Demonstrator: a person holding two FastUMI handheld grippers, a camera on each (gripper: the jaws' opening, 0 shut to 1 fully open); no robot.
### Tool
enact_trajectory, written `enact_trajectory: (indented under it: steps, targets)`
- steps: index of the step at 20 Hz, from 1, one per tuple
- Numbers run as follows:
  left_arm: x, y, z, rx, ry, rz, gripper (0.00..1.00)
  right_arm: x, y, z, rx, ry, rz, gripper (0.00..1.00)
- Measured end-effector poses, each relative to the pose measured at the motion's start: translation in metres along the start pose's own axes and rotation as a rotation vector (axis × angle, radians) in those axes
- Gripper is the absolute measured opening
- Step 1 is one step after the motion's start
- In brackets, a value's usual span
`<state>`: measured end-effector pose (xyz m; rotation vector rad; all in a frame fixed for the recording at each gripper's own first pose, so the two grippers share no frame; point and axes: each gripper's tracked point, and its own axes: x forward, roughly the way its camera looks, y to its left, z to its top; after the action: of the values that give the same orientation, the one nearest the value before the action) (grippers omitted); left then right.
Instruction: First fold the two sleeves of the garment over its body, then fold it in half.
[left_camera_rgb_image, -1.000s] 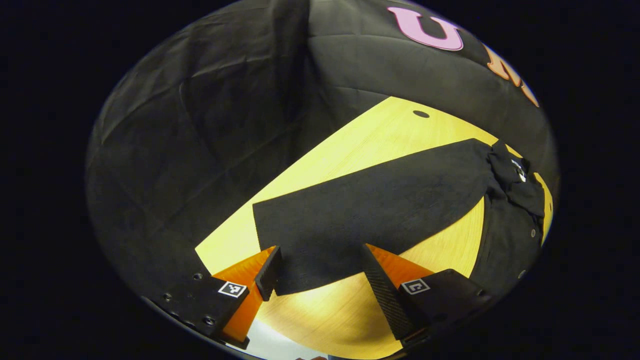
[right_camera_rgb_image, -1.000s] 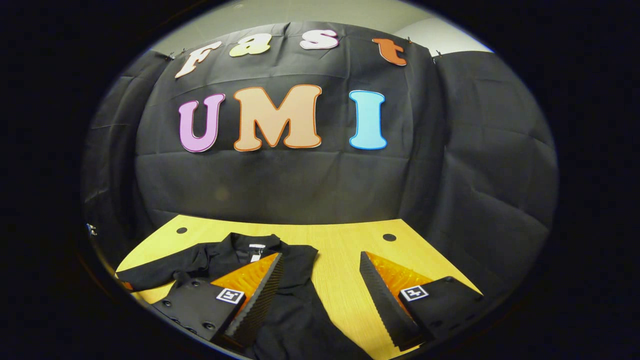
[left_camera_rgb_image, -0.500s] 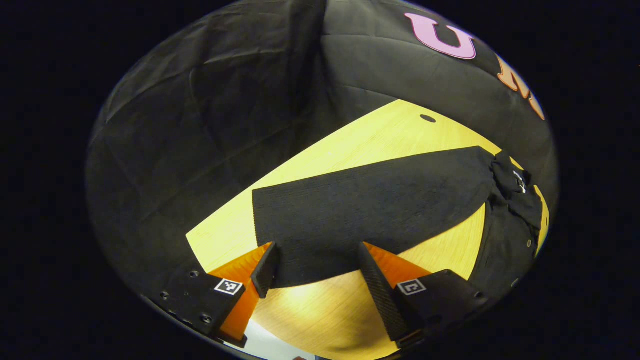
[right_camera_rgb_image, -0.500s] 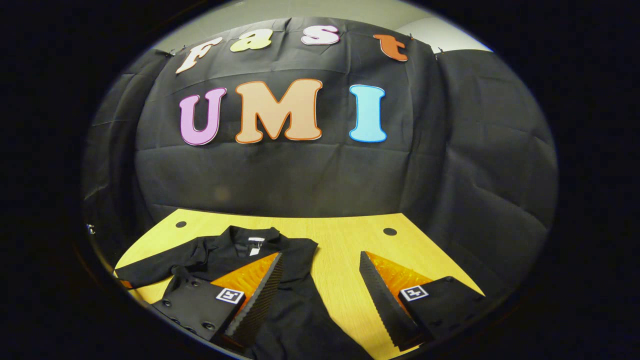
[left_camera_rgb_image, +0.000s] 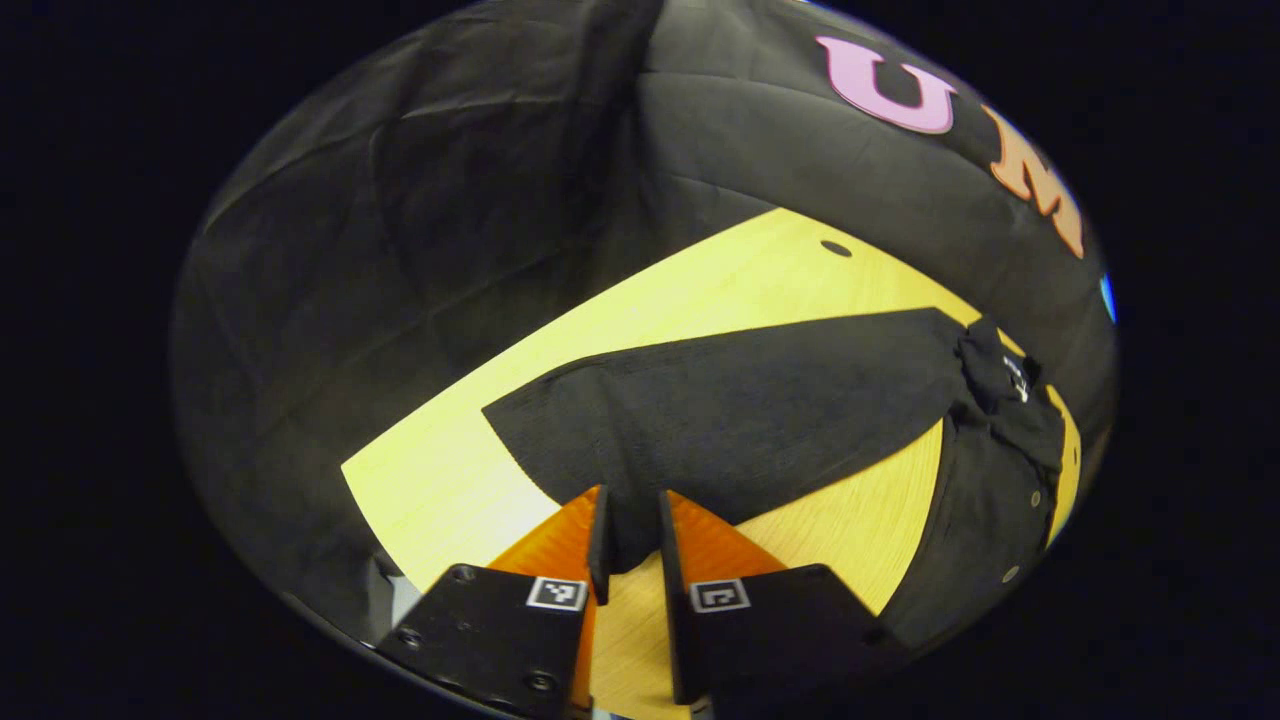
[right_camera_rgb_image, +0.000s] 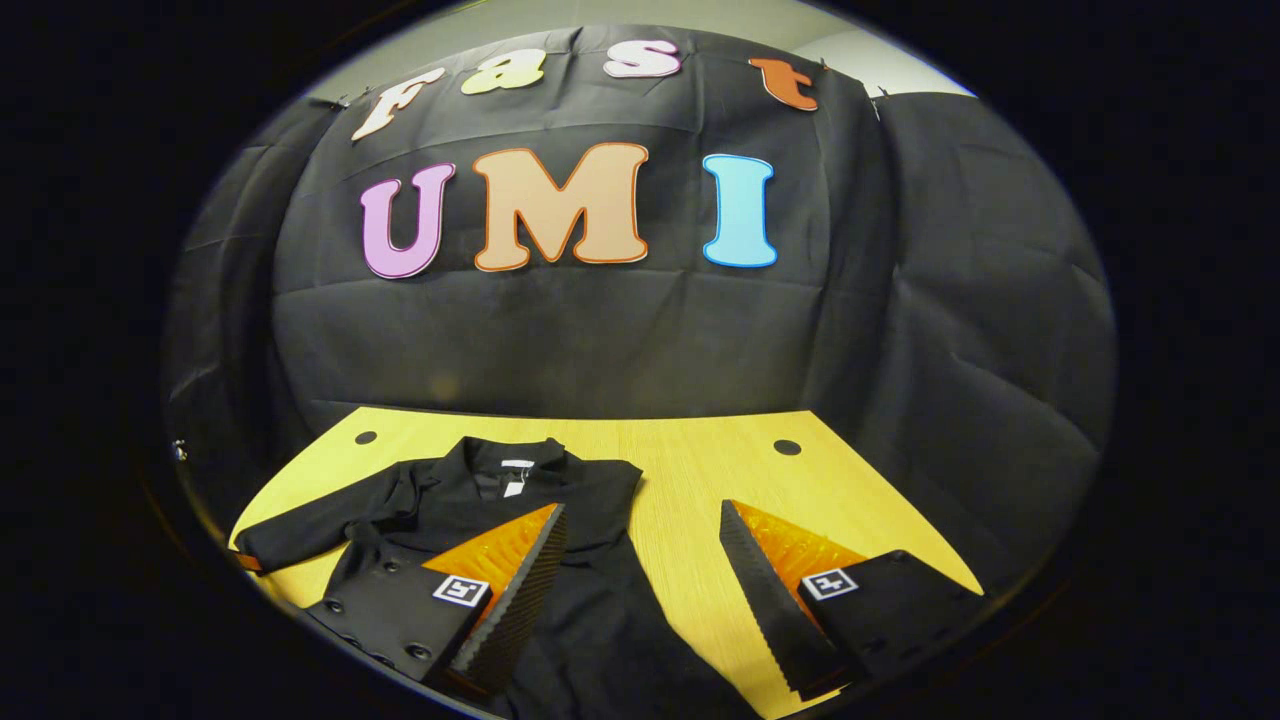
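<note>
left gripper (left_camera_rgb_image: 630, 525) pinching sleeve (left_camera_rgb_image: 730, 420); right gripper (right_camera_rgb_image: 640, 570) agape above table (right_camera_rgb_image: 690, 470)

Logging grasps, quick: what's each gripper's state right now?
Left gripper: shut on the sleeve edge.
Right gripper: open, holding nothing, above the garment.

Black garment (right_camera_rgb_image: 590, 500) (plain, unpatterned) on yellow wood-grain table (right_camera_rgb_image: 690, 470).

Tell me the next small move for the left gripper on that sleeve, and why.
Probably lift the sleeve a little and carry it toward the shirt's body. The left gripper looks shut on the sleeve's near edge, while the sleeve lies spread flat on the table, not yet folded over.
</note>
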<state>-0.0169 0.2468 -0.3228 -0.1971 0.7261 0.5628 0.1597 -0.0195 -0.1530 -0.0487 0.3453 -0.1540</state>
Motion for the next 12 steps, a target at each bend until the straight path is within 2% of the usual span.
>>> enact_trajectory:
  steps: [1, 11, 12]
  targets:
    - [0.0, -0.001, 0.001, -0.033, -0.009, -0.01, 0.01, 0.0, -0.002, -0.001, 0.004, 0.0, -0.003, 0.97]
    - [-0.002, -0.002, 0.002, -0.073, 0.002, -0.048, 0.0, -0.013, -0.021, 0.001, 0.03, -0.015, -0.052, 0.97]
    - [-0.003, -0.002, 0.002, -0.062, 0.006, -0.054, 0.0, -0.014, -0.023, 0.001, 0.032, -0.014, -0.056, 0.94]
